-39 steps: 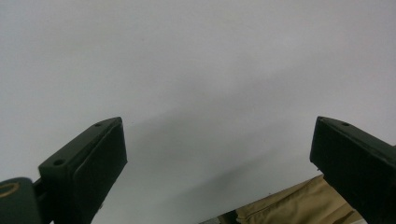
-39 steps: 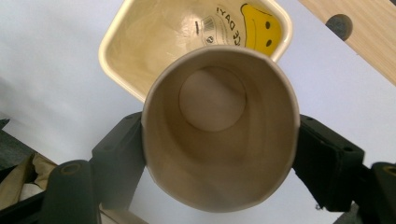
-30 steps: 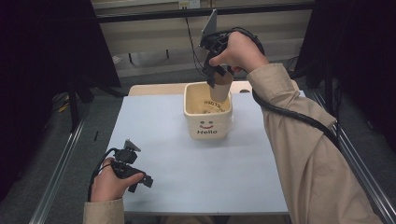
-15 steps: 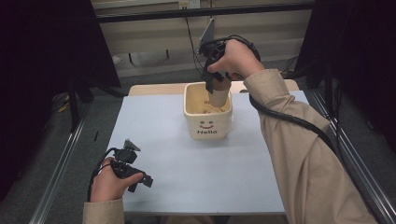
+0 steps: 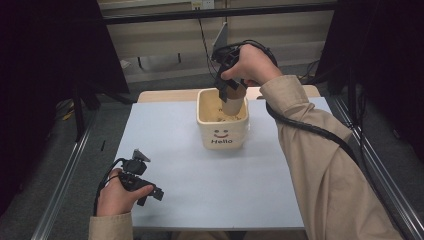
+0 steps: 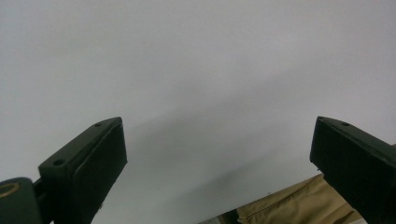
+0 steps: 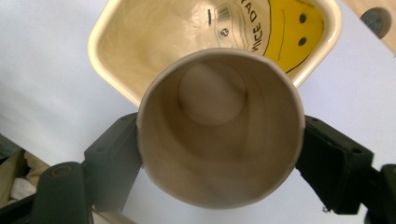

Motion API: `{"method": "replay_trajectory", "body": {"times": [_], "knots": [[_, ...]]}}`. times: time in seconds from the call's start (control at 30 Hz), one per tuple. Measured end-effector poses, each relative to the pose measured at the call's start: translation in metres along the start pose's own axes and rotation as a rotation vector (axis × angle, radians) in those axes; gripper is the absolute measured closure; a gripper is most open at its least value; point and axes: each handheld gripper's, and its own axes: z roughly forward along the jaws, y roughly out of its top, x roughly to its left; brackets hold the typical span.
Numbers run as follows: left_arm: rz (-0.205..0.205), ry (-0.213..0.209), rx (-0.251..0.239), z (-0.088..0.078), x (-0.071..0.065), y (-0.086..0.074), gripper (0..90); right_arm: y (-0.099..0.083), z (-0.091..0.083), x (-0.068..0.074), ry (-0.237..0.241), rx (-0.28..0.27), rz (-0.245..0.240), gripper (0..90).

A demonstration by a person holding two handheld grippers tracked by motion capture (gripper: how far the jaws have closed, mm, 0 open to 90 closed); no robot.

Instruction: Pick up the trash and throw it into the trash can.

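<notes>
We list a paper cup [image 7: 219, 135], round, thin-walled, plain tan inside and out, matt, with a small flat circular bottom seen down its mouth; it stands upright over the near corner of the bin [image 5: 222, 120], partly inside it in the high view. The right gripper [image 7: 219, 140] straddles the cup, one black rubber-faced pad [image 7: 116, 154] against each side of the rim; its jaws have just been opening, the cup is between them, and we cannot tell whether the pads press or merely touch. We list the bin as a squarish tub with rounded corners, glossy cream plastic, smiley and "Hello" on its front wall, a yellow smiley face printed inside. It sits on the table [image 5: 200, 180], a smooth pale sheet. The left gripper [image 5: 142, 182] rests low at the table's near left edge in the person's hand, its blocky black jaws spread wide with nothing between them. A tan sleeve [image 5: 320, 165] covers the right arm.
</notes>
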Motion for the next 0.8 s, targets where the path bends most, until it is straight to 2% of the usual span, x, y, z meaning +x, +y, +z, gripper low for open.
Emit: {"method": "replay_trajectory", "body": {"times": [0.07,0.1,0.2,0.3,0.47,0.53,0.8], "knots": [[0.02,0.004,0.012,-0.001,0.001,0.001,3.6,0.0,0.0,0.0,0.0,-0.001,-0.008,18.2],[0.006,-0.002,0.01,0.0,-0.001,0.0,3.6,0.0,-0.001,0.0,-0.008,-0.004,-0.01,17.1],[0.001,-0.006,0.006,0.0,-0.001,0.0,3.6,0.0,-0.002,-0.001,-0.017,-0.011,-0.013,15.0],[0.016,0.0,0.014,-0.001,0.0,0.001,3.6,0.0,-0.003,-0.001,-0.021,-0.022,-0.025,13.9],[0.003,-0.007,0.005,0.0,-0.001,0.0,3.6,-0.001,-0.008,0.0,-0.03,-0.029,-0.021,12.1],[0.011,-0.009,0.009,0.0,-0.001,0.0,3.6,-0.002,-0.01,0.0,-0.036,-0.031,-0.027,12.0],[0.012,-0.007,0.01,-0.001,-0.001,0.0,3.6,-0.005,-0.03,0.001,-0.051,-0.04,-0.027,11.1]]}}
